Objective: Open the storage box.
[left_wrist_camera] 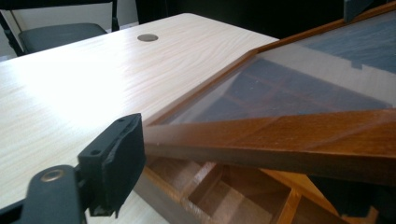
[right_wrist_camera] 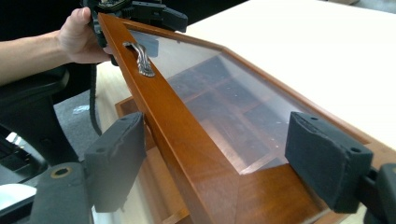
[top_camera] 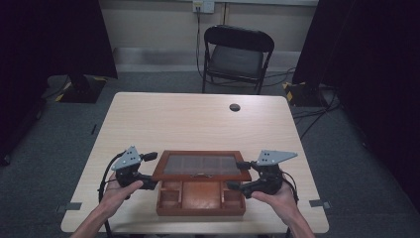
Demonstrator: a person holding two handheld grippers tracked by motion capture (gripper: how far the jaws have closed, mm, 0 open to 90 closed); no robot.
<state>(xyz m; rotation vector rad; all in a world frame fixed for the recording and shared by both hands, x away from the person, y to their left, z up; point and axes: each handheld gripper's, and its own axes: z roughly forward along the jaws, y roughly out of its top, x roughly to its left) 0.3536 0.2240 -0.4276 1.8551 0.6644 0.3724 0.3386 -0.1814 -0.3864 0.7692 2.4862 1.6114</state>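
while the glass lid (top_camera: 200,165) stands half raised over the wooden box (top_camera: 200,196), its corners sit between both jaws. the left gripper (top_camera: 148,171) looks spread around its corner. the right gripper (right_wrist_camera: 224,154) is spread too, not pinching.

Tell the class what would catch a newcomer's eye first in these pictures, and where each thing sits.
First, the wooden box at the near edge of the pale table, its glass-paned lid raised partway over the empty compartments. The left gripper and right gripper flank the lid's two front corners, which lie between their fingers. Beyond the table stands a black folding chair.
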